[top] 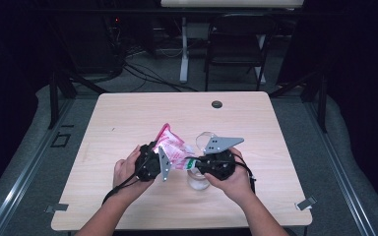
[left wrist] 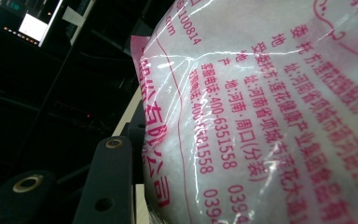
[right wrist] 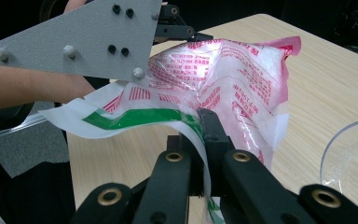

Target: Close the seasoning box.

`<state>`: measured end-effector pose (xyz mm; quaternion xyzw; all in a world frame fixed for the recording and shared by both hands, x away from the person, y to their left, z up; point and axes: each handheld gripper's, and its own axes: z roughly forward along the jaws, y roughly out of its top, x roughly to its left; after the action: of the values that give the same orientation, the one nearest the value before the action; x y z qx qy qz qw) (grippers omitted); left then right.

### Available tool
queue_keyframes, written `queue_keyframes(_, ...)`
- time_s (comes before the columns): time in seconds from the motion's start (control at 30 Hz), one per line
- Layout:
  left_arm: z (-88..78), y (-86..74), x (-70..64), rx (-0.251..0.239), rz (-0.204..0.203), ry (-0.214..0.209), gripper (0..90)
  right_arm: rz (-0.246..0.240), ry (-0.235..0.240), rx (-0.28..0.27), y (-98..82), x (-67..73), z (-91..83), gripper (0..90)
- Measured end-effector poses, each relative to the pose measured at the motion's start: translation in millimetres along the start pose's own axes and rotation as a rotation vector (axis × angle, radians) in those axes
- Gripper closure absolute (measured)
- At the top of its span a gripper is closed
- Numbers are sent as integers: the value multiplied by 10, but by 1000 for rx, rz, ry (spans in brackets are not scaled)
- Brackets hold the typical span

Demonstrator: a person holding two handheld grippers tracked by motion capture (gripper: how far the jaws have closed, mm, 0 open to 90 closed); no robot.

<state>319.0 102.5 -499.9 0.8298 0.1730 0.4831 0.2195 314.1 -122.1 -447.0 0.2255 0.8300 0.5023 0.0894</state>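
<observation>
A pink-and-white plastic bag of white granules hangs over the middle of the table between both grippers. My left gripper is shut on the bag's full body; the bag bulges against one black finger, and the other is hidden behind it. My right gripper is shut on the bag's thin green-striped edge, the film pinched flat between its jaws. In the high view the right gripper sits just right of the bag, above a clear glass jar.
A clear bowl stands behind the right gripper, its rim at the right of the right gripper view. A black grommet sits near the table's far edge. A folding chair stands beyond the table.
</observation>
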Motion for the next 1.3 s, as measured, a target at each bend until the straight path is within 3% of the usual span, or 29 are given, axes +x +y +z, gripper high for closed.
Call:
queue_keyframes(0.33, -16, 29, 8, 4, 41, 22, 583, 6, 0, -1, -16, -17, -16, 900)
queue_keyframes(0.37, -29, 35, 25, 26, 68, 20, 583, 6, 0, -2, -17, -18, -16, 900)
queue_keyframes(0.43, -18, 33, 8, 9, 51, 26, 583, 7, -1, 2, -20, -19, -14, 900)
queue_keyframes(0.7, -40, 60, 15, 31, 109, 42, 584, 14, 0, 1, -40, -32, -14, 900)
queue_keyframes(1.3, -49, 95, -4, 41, 158, 62, 586, 22, 6, 13, -72, -64, -23, 900)
